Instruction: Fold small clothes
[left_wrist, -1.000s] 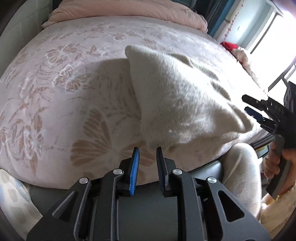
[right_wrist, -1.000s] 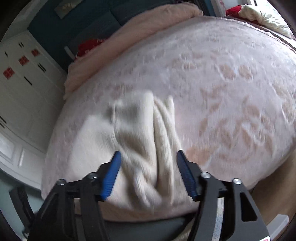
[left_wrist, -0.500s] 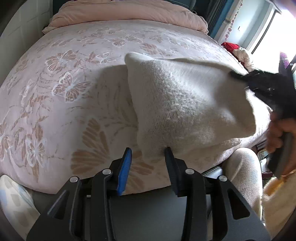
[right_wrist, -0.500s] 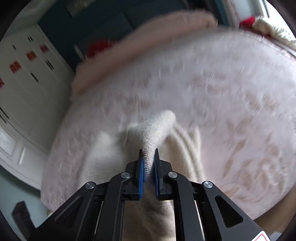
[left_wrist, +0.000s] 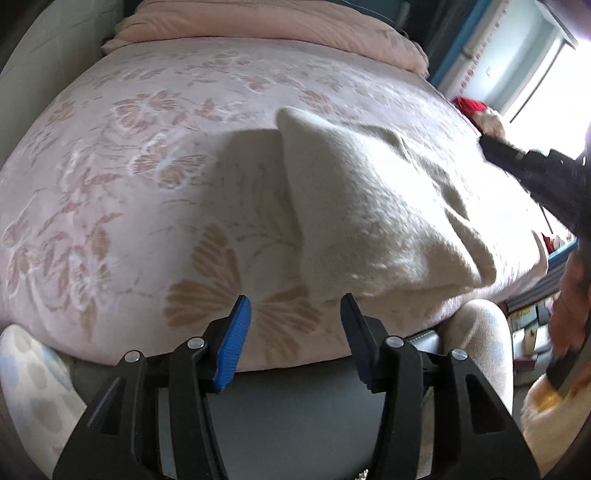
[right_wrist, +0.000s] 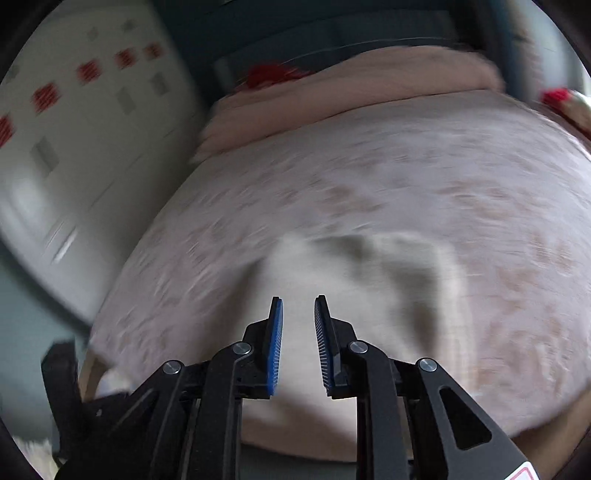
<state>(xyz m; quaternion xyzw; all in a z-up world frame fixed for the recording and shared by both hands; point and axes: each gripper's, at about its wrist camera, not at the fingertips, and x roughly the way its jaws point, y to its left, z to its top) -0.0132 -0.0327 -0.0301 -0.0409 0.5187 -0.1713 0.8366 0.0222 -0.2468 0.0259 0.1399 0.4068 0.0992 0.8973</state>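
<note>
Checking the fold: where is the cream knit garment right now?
The cream knit garment lies on the pink floral bedspread near its front edge, ahead and right of the open left tool in the left wrist view.

A pale pink bedspread with tan butterfly and flower print (left_wrist: 147, 206) covers the bed. At twelve o'clock a plain pink folded quilt (left_wrist: 266, 26) lies along its far edge. At two o'clock sits a small red cloth item (left_wrist: 468, 106). A white wardrobe with red square marks (right_wrist: 66, 147) stands at ten o'clock in the right wrist view.
</note>
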